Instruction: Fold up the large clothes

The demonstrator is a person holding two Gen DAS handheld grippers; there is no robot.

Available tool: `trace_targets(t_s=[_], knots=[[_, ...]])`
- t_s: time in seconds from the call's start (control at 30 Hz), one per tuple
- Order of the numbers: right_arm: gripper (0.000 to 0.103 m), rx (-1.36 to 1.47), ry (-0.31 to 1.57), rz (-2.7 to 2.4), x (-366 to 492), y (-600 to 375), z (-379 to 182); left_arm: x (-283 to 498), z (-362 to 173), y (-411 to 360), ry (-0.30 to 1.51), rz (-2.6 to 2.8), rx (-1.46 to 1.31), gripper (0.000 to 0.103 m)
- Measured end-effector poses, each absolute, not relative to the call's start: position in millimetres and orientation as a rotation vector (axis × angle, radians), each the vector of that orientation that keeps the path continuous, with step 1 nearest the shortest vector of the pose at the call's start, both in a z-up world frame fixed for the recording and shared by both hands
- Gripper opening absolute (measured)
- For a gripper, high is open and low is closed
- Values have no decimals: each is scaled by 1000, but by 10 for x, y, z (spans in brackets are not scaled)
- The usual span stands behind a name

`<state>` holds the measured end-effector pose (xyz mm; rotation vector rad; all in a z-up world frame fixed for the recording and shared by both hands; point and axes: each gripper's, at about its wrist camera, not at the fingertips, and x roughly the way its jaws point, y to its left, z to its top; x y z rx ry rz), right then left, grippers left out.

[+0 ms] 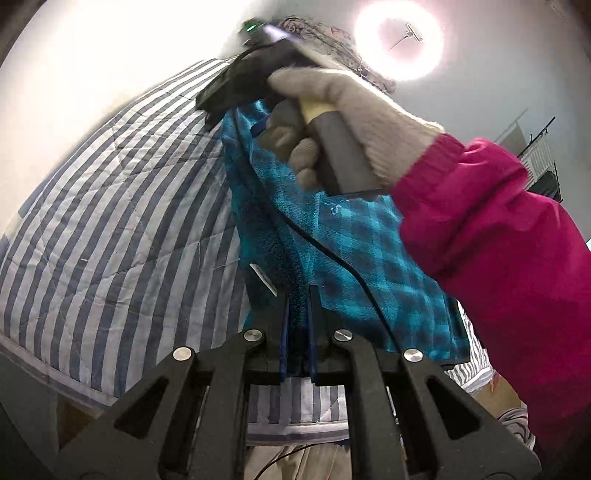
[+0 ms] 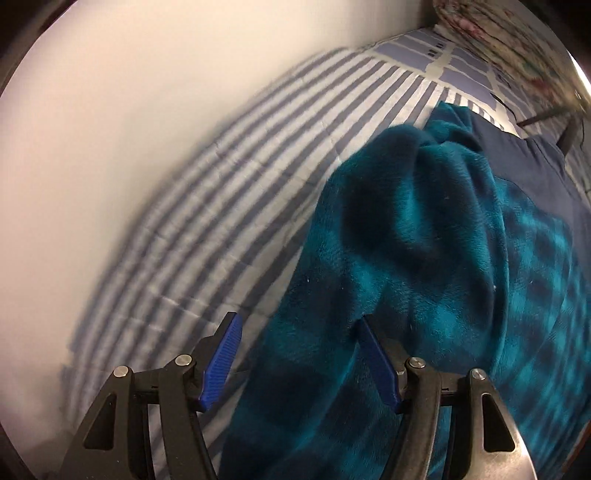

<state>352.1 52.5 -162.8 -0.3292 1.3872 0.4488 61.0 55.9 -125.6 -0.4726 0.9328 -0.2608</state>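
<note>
A teal and dark blue plaid fleece garment point(image 1: 369, 258) hangs from my left gripper point(image 1: 298, 295), which is shut on a thick fold of its edge. A white label point(image 1: 263, 277) shows on the fabric near the pinch. The rest of the garment point(image 2: 424, 240) lies bunched on the striped bedspread point(image 2: 221, 206). My right gripper point(image 2: 298, 319) points down over the garment's left edge with its jaws wide open; fabric lies under and between the blue pads point(image 2: 223, 354), and neither pad presses on it. A gloved hand point(image 1: 332, 103) with a pink sleeve point(image 1: 498, 229) holds that right gripper.
The blue and white striped quilt point(image 1: 110, 221) covers the bed, against a white wall point(image 2: 110, 129). A floral pillow or cloth point(image 2: 498, 33) lies at the bed's far end. A black cable point(image 1: 332, 254) crosses the garment. A bright ceiling lamp point(image 1: 399, 40) shines overhead.
</note>
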Motion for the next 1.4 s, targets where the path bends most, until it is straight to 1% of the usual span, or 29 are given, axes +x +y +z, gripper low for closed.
trace_targets(t_s=[0.07, 0.17, 0.2, 0.23, 0.27, 0.33, 0.4, 0.43, 0.57, 0.67, 0.97, 1.07, 1.2, 1.4], knots=[[67, -367, 1404, 451, 3480, 525, -1723, 624, -1271, 515, 936, -260, -464, 6], [59, -397, 1398, 443, 3446, 487, -1782, 599, -1308, 471, 937, -267, -454, 6], [54, -389, 1394, 442, 3443, 449, -1773, 601, -1298, 440, 933, -266, -444, 6], [44, -380, 1390, 438, 3450, 407, -1758, 601, -1301, 412, 931, -266, -439, 5], [39, -377, 1388, 428, 3463, 357, -1744, 606, -1296, 378, 929, -268, -435, 5], [21, -359, 1389, 428, 3553, 234, -1762, 616, -1279, 321, 927, -268, -420, 5], [10, -339, 1381, 428, 3593, 101, -1750, 620, -1258, 231, 919, -264, -379, 5], [9, -309, 1378, 436, 3601, 22, -1727, 605, -1227, 189, 915, -267, -364, 5], [7, -141, 1343, 482, 3641, -320, -1602, 564, -1136, -6, 902, -289, -312, 5], [7, 39, 1305, 520, 3623, -764, -1469, 599, -1088, -93, 896, -302, -292, 5], [7, 417, 1155, 570, 3545, -1973, -1317, 608, -1007, -651, 878, -358, -155, 5], [7, 550, 1105, 561, 3461, -2437, -1384, 634, -1039, -819, 884, -382, -112, 5], [7, 700, 1082, 498, 3301, -3091, -1627, 655, -1133, -1078, 918, -411, -51, 5], [7, 729, 1125, 401, 3200, -3486, -1935, 651, -1271, -1291, 961, -425, -8, 5]])
